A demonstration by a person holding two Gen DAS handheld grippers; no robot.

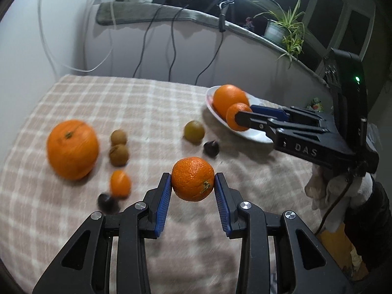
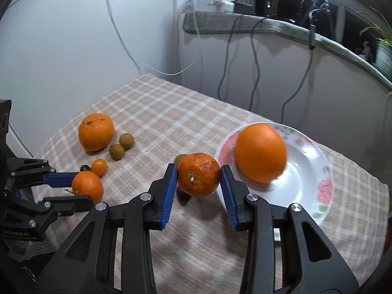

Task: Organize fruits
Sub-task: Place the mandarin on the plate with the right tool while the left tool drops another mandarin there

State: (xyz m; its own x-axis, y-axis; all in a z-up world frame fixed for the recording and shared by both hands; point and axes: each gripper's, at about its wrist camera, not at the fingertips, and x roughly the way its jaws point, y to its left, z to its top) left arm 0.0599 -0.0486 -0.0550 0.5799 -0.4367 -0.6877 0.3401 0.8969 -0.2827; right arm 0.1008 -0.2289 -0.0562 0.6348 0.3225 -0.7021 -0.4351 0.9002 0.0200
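Observation:
My left gripper [image 1: 192, 180] is shut on a small mandarin [image 1: 192, 178] and holds it above the checked cloth; it also shows in the right wrist view [image 2: 80, 191]. My right gripper [image 2: 198, 182] is shut on another mandarin [image 2: 198, 174], at the near rim of a white flowered plate [image 2: 306, 171]. A large orange [image 2: 261, 153] lies in the plate. In the left wrist view the right gripper [image 1: 241, 117] holds its mandarin [image 1: 234, 120] over the plate [image 1: 254, 134].
On the cloth lie a big orange [image 1: 72, 149], two brown longans [image 1: 118, 148], a kumquat [image 1: 120, 183], a greenish fruit [image 1: 194, 131] and two dark chestnuts [image 1: 211, 148]. Cables hang on the wall behind. A potted plant [image 1: 281, 29] stands on the sill.

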